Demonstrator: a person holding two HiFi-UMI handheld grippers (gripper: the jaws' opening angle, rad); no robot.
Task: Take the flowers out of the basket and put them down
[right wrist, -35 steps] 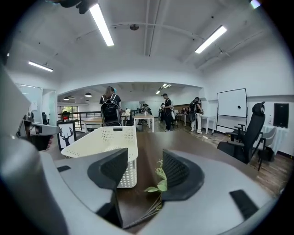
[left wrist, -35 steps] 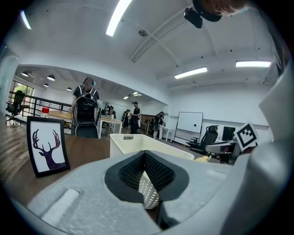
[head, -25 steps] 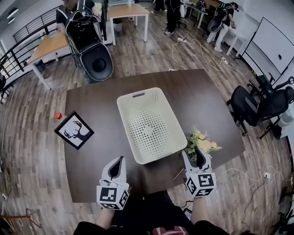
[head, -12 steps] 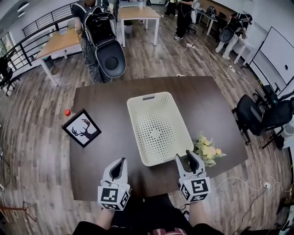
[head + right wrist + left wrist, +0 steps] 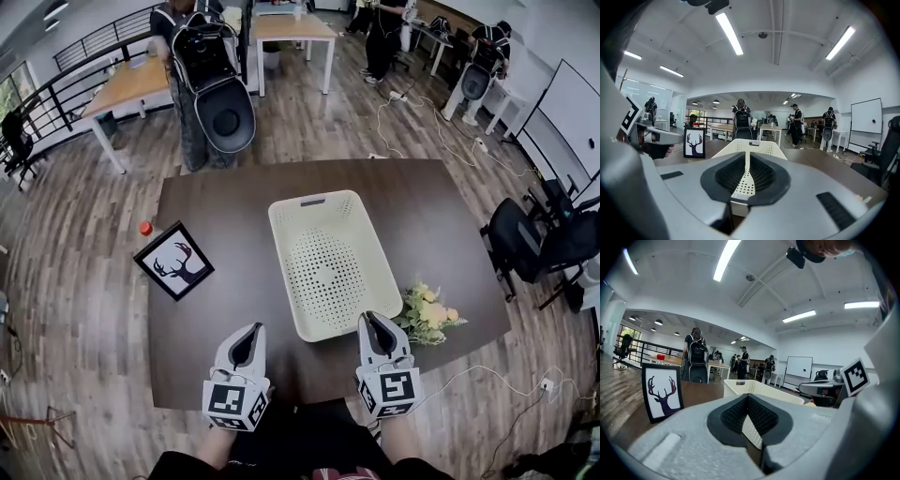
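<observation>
Head view, step: I judge the job as good as done. The cream perforated plastic basket (image 5: pixel 323 198) sits mid-frame on the dark brown wooden desk (image 5: pixel 234 216) and looks empty.
Head view, flowers: the bunch of yellow and cream flowers (image 5: pixel 429 314) lies on the desk at lower right, just beside the basket's right wall and near the desk edge.
Head view, next move: I see nothing left to lift. If anything, I would check that no stem remains inside the basket and keep both tools off the bunch.
Head view, fingers: the left gripper (image 5: pixel 251 333) is at lower left and the right gripper (image 5: pixel 372 323) at lower centre-right by the basket's near corner. Each one's fingers look drawn together, and neither touches the flowers.
Left gripper view, fingers: the fingers (image 5: pixel 731 416) of the left gripper (image 5: pixel 747 397) meet at the tips, with only a slit below. Nothing is held, and the basket (image 5: pixel 759 389) shows beyond them.
Left gripper view, surroundings: a black-framed picture of a deer head (image 5: pixel 661 397) stands at left.
Right gripper view, fingers: the fingers (image 5: pixel 764 176) of the right gripper (image 5: pixel 746 154) have just been closing and are now all but together. Nothing is between them.
Right gripper view, surroundings: the basket (image 5: pixel 750 143) lies dead ahead and the deer picture (image 5: pixel 694 142) left of it. The flowers are out of frame.
</observation>
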